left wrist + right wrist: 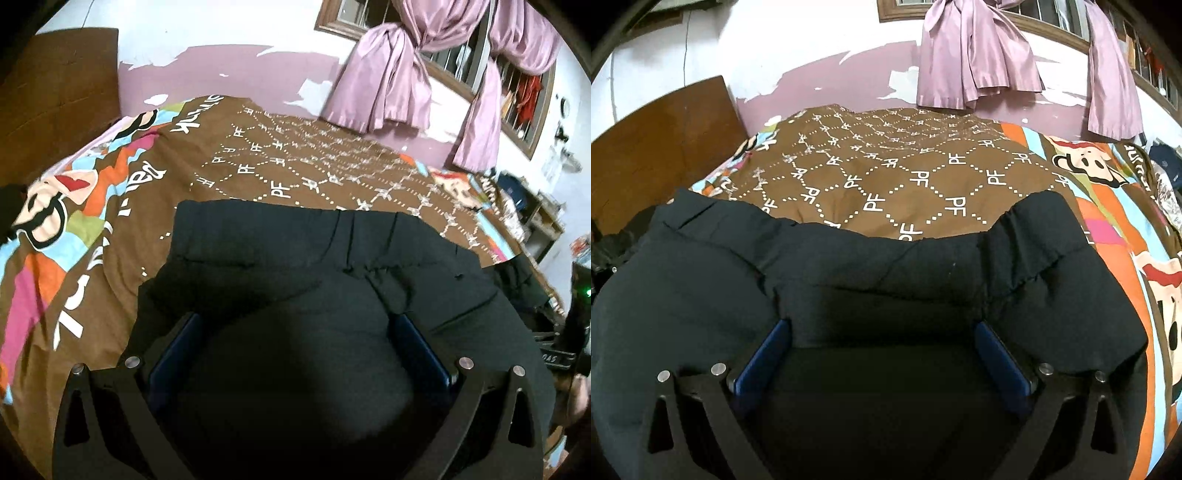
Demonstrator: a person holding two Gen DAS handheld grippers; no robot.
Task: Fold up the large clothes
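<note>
From the left wrist view, the left hand-held gripper [291,332] has its blue-padded fingers [173,350] spread wide apart, with the bulky black padded jacket [295,258] bulging between them; nothing shows them pinching cloth, so I judge they press or hover on it rather than grip. The jacket lies on the brown quilted bedspread with white dotted diamonds and bright cartoon borders [258,155], its straight far edge toward the pink knotted curtains [388,85]. The step in hand looks like smoothing or setting a fold; the next move calls for closing on an edge and carrying it across. Beyond the jacket's far edge the bedspread is bare, giving open room. From the right wrist view, the right hand-held gripper [882,339] is likewise spread apart over the jacket [849,266], whose two puffy ends rise left and right of a dip. Past that dip the bedspread [905,166] runs free toward the curtains [975,59]; a brown wooden board [657,147] stands left of the jacket.
</note>
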